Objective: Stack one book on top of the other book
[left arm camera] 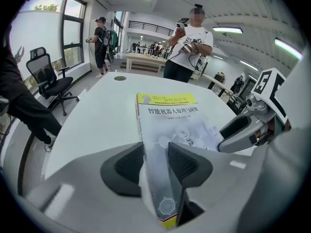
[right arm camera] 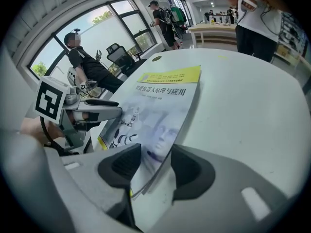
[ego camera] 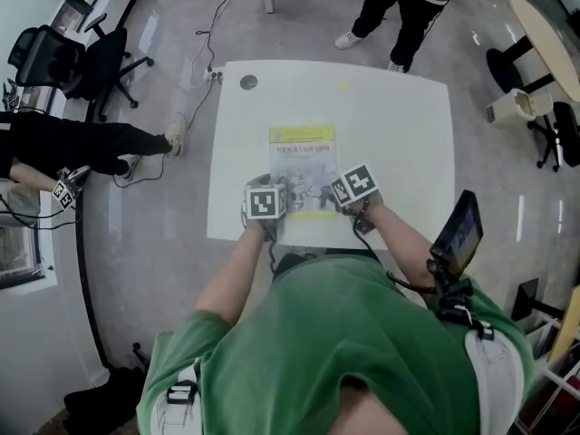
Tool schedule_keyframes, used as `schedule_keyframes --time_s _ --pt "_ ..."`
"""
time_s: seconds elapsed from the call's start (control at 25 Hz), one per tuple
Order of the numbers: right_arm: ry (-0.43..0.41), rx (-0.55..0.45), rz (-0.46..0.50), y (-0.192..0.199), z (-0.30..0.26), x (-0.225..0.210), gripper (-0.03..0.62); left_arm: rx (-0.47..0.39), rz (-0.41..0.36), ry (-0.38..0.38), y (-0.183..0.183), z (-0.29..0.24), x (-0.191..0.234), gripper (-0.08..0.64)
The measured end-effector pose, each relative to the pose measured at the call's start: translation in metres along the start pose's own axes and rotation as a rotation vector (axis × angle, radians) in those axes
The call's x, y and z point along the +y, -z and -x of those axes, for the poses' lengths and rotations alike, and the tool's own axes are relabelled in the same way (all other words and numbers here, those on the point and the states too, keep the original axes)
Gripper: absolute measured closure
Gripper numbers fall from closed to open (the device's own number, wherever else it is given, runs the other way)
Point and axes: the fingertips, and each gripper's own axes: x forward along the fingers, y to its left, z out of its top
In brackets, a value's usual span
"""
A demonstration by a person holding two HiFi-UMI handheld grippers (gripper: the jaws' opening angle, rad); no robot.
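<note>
A book [ego camera: 304, 161] with a yellow band at its far end and a pale blue printed cover lies lengthwise on the white table [ego camera: 399, 134]. My left gripper [ego camera: 269, 210] holds its near left corner, and in the left gripper view the pads [left arm camera: 187, 161] press on the spine and cover of the book [left arm camera: 170, 115]. My right gripper [ego camera: 350, 198] holds the near right corner. In the right gripper view its jaws [right arm camera: 155, 164] clamp the edge of the book [right arm camera: 163, 93]. Whether a second book lies under this one I cannot tell.
A round cable hole [ego camera: 248, 82] sits in the table's far left corner. One person [ego camera: 399, 7] stands beyond the table, another [ego camera: 63, 143] sits to the left near a black office chair [ego camera: 63, 57]. Cables [ego camera: 213, 25] run over the floor.
</note>
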Motion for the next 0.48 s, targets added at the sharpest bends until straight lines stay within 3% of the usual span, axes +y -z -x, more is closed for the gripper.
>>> schedule_keyframes --time_s 0.48 --pt "0.036 -0.023 -0.032 0.002 -0.001 0.007 0.394 -0.028 -0.023 0.009 -0.001 0.001 0.005 0.390"
